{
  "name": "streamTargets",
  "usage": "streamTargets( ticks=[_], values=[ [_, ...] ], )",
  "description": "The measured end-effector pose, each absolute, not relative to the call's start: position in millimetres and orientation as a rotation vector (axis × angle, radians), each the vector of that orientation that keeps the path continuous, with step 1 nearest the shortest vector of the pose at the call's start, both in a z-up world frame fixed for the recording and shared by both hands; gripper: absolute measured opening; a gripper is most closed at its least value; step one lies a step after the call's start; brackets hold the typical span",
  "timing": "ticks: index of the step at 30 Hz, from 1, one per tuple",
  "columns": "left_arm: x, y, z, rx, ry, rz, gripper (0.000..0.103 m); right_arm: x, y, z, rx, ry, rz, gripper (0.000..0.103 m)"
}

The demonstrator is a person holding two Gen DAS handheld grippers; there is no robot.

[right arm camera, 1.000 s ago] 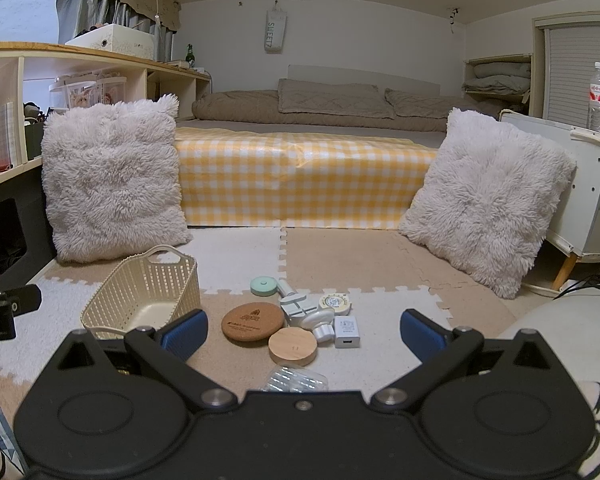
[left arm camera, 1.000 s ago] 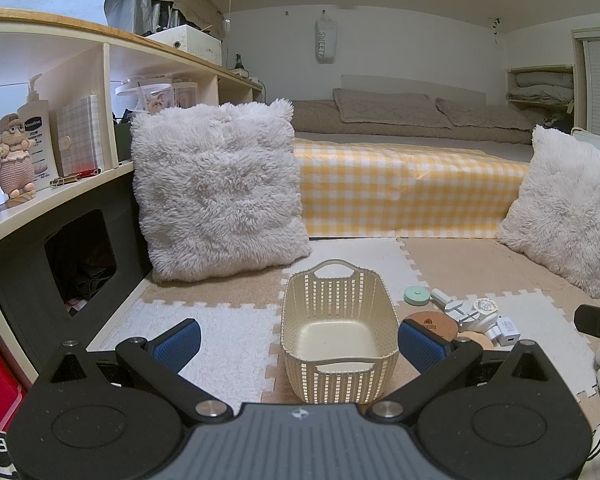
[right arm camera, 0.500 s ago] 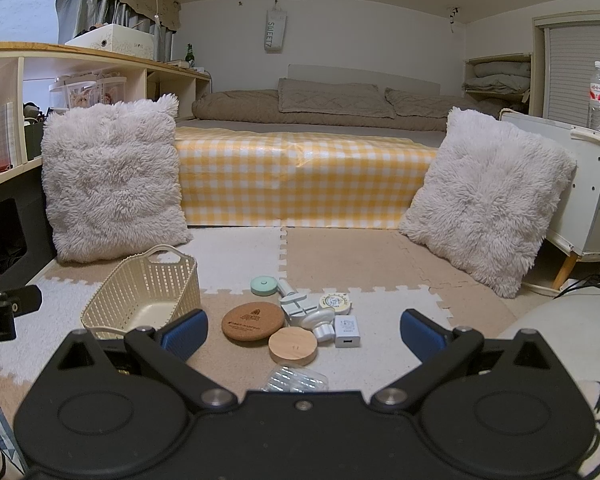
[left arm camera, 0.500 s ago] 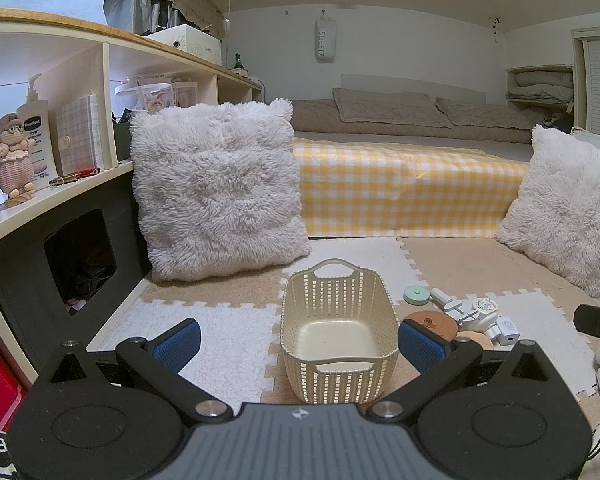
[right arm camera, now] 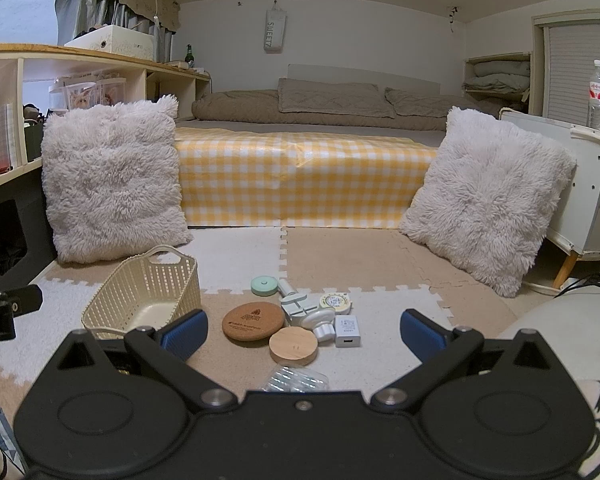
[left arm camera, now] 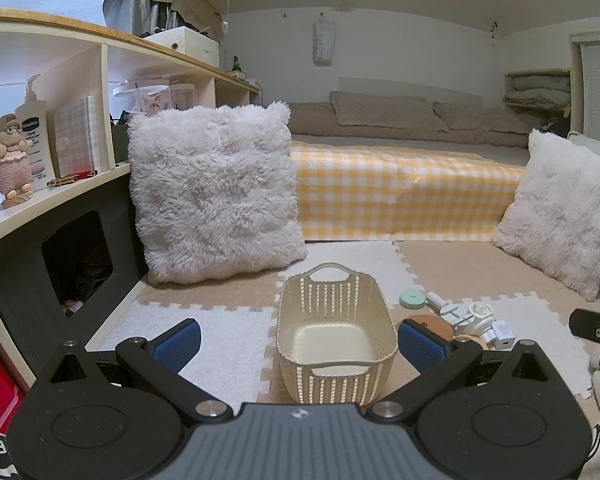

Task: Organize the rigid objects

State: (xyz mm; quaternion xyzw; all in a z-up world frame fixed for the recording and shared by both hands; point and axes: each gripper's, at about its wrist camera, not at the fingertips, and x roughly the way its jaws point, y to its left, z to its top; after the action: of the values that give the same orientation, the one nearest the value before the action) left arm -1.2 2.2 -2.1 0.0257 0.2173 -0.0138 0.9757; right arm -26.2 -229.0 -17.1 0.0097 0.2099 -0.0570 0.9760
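Note:
An empty cream lattice basket (left arm camera: 334, 304) (right arm camera: 148, 280) stands on the foam floor mat. My left gripper (left arm camera: 298, 342) is open, its blue pads either side of the basket's near end. Right of the basket lies a cluster: a cork coaster (right arm camera: 253, 320), a wooden disc (right arm camera: 293, 345), a mint round case (right arm camera: 264, 285), a white clamp-like part (right arm camera: 300, 306), a round yellow-rimmed tin (right arm camera: 335, 303), a white charger block (right arm camera: 347, 331) and a clear plastic packet (right arm camera: 296, 378). My right gripper (right arm camera: 302, 332) is open, hovering just short of the cluster with nothing between its pads.
Two fluffy white cushions (right arm camera: 108, 176) (right arm camera: 488, 196) lean at left and right. A bed with a yellow checked cover (right arm camera: 300, 176) closes the back. A shelf unit (left arm camera: 40, 128) runs along the left; a white cabinet (right arm camera: 580, 184) with bottles stands at right.

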Motion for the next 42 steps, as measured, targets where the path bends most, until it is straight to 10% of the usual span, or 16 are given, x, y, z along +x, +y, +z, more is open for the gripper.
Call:
streamTargets(
  ticks=[36,42],
  values=[
    [142.8,37.8,26.8,-0.052,0.581,-0.013,0.103,71.5,-258.0,6.4,0.008,0.395,0.04,0.103],
    [161.7,49.4,-4.6,-0.107,0.703,-0.038,0.075,125.0,-267.6,-17.1,0.039,0.488,0.147,0.103]
  ],
)
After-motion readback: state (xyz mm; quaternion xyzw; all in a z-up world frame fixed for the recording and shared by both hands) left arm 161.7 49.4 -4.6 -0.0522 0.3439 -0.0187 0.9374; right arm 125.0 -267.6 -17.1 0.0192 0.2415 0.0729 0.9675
